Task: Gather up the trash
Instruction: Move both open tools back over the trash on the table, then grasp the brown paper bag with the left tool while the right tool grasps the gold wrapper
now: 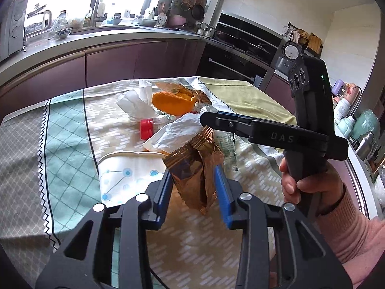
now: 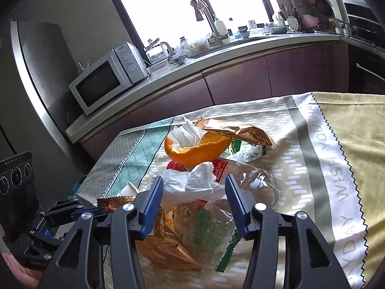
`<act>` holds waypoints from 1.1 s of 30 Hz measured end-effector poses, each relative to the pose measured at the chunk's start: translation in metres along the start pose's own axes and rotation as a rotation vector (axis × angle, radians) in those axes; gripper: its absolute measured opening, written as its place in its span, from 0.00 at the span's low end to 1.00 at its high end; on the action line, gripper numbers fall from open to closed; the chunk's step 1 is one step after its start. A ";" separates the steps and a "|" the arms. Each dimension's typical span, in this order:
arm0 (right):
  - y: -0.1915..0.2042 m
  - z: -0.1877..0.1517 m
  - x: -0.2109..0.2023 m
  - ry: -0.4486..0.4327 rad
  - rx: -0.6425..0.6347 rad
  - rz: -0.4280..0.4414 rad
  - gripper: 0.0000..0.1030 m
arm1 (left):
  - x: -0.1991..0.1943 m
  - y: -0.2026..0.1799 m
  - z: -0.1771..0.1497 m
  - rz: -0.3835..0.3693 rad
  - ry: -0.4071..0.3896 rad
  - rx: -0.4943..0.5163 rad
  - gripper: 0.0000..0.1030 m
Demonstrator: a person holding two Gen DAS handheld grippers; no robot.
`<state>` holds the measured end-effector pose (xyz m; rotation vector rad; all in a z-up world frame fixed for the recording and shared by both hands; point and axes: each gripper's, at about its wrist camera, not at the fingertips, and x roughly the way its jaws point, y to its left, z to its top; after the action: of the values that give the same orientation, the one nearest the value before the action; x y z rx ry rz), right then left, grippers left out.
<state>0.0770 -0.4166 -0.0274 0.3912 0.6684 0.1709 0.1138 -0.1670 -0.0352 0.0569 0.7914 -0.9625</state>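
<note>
A pile of trash lies on the patterned tablecloth (image 1: 72,132). My left gripper (image 1: 192,169) is shut on a crumpled gold wrapper (image 1: 192,180), which stands up between the blue pads (image 1: 166,192). That gripper (image 2: 84,210) shows at the left of the right wrist view, the gold wrapper (image 2: 115,202) at its tip. My right gripper (image 2: 193,178) is open over a white tissue (image 2: 192,185) and a green-printed clear wrapper (image 2: 207,238). Behind these lie an orange peel (image 2: 197,151), a crushed clear bottle (image 2: 252,178) and a second gold wrapper (image 2: 235,130). A red cap (image 1: 147,128) lies beside the tissue (image 1: 178,132).
A flattened white paper cup with blue dots (image 1: 125,173) lies left of the held wrapper. A hand (image 1: 303,180) holds the right gripper's handle. A purple-fronted kitchen counter (image 2: 216,62) with a microwave (image 2: 105,79) runs behind the table, and an oven (image 1: 235,57) stands at the far right.
</note>
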 end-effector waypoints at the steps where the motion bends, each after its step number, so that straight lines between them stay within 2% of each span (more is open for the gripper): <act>1: -0.001 0.000 0.000 0.002 0.003 0.005 0.49 | 0.002 -0.001 -0.001 -0.005 0.007 -0.001 0.22; 6: 0.003 -0.001 -0.006 0.001 -0.031 -0.010 0.48 | 0.001 -0.003 -0.003 -0.032 0.008 0.000 0.13; 11: -0.003 0.016 -0.011 -0.052 -0.099 -0.153 0.48 | -0.006 -0.002 -0.004 -0.074 -0.001 -0.018 0.05; 19: -0.014 0.036 0.026 0.013 -0.271 -0.337 0.48 | -0.009 0.001 -0.005 -0.073 0.000 -0.030 0.05; 23: -0.013 0.040 0.042 0.052 -0.366 -0.373 0.48 | -0.009 0.003 -0.004 -0.068 0.002 -0.036 0.05; 27: -0.010 0.044 0.053 0.071 -0.435 -0.370 0.48 | -0.008 0.005 -0.004 -0.069 0.005 -0.043 0.05; 28: -0.010 0.044 0.055 0.079 -0.450 -0.362 0.41 | -0.008 0.005 -0.004 -0.072 0.006 -0.045 0.05; 29: -0.009 0.044 0.057 0.089 -0.465 -0.364 0.28 | -0.008 0.006 -0.004 -0.072 0.006 -0.046 0.05; 31: -0.008 0.043 0.060 0.101 -0.482 -0.352 0.11 | -0.008 0.005 -0.004 -0.073 0.006 -0.049 0.05; 33: -0.009 0.043 0.059 0.100 -0.483 -0.335 0.08 | -0.008 0.006 -0.004 -0.078 0.007 -0.055 0.05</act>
<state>0.1501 -0.4209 -0.0341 -0.1951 0.7558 0.0295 0.1138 -0.1563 -0.0353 -0.0187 0.8307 -1.0141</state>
